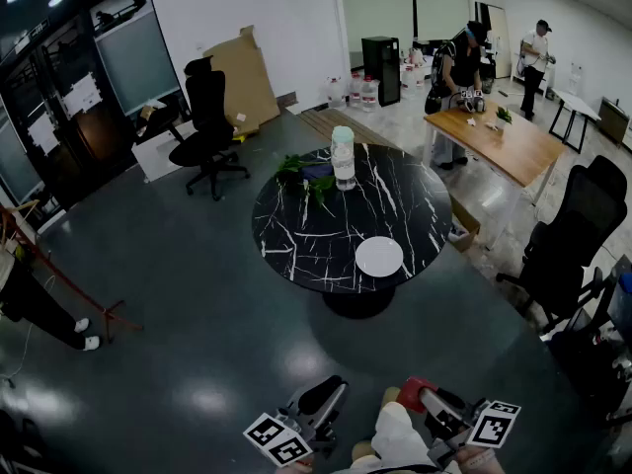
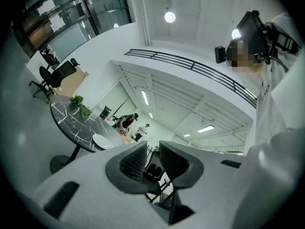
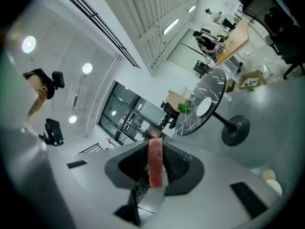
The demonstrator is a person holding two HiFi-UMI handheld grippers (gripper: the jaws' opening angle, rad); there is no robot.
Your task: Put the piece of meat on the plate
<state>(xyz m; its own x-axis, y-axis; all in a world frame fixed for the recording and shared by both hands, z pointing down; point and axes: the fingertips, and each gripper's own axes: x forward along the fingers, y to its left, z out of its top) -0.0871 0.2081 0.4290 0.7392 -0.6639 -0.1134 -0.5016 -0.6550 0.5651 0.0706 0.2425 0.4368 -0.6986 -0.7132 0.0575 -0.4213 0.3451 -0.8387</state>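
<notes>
A flat red piece of meat (image 3: 155, 168) stands on edge between the pads of my right gripper (image 3: 156, 151), which is shut on it; in the head view it shows as a red bit (image 1: 414, 390) at the bottom edge. My left gripper (image 2: 152, 152) holds nothing, its jaws a narrow gap apart, and it sits low beside the right one (image 1: 321, 400). The white plate (image 1: 379, 258) lies bare near the front edge of the round black marble table (image 1: 296, 235), well ahead of both grippers. Both gripper views also catch the plate (image 2: 101, 140) (image 3: 204, 106) far off.
A water bottle (image 1: 343, 156) and green leaves (image 1: 304, 174) stand at the table's far side. Black office chairs (image 1: 207, 117) (image 1: 578, 235) flank it. People stand at a wooden table (image 1: 504, 136) at the back right. Dark floor separates me from the table.
</notes>
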